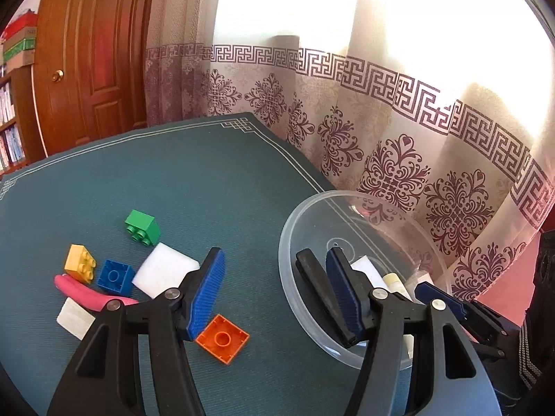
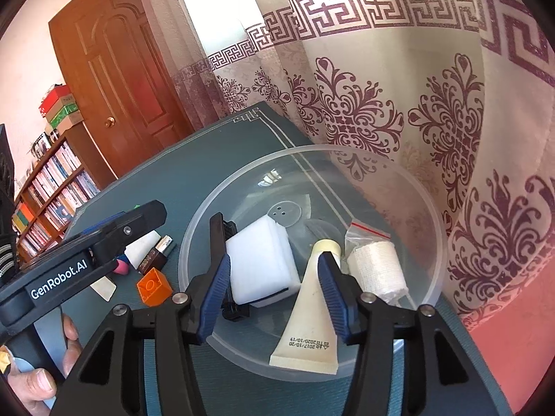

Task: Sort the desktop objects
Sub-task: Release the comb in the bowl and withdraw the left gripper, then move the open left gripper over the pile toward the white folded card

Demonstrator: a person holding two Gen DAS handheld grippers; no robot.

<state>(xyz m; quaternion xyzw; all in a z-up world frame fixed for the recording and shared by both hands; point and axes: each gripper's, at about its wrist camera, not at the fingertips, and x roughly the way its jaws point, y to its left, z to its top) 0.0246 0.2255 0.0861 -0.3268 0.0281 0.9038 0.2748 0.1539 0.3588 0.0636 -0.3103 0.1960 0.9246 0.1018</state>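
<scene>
A clear plastic bowl (image 2: pixel 416 187) on the green mat holds a white sponge block (image 2: pixel 262 263), a cream tube (image 2: pixel 308 326) and a bagged white gauze roll (image 2: pixel 378 270). My right gripper (image 2: pixel 275 298) is open above the bowl, over the tube and sponge. My left gripper (image 1: pixel 277 294) is open and empty at the bowl's (image 1: pixel 288 222) left rim, its right finger inside the bowl. Loose on the mat to the left lie an orange brick (image 1: pixel 222 339), blue brick (image 1: pixel 116 275), yellow brick (image 1: pixel 80 263), green brick (image 1: pixel 142 227), white sponge (image 1: pixel 164 268), pink piece (image 1: pixel 86 293) and pale block (image 1: pixel 74 317).
A patterned curtain (image 1: pixel 399 159) hangs right behind the mat's far and right edge. A small dark bottle (image 2: pixel 156 254) lies near the orange brick (image 2: pixel 154 286) in the right wrist view. A wooden door (image 1: pixel 93 52) and bookshelf (image 2: pixel 52 187) stand beyond the table.
</scene>
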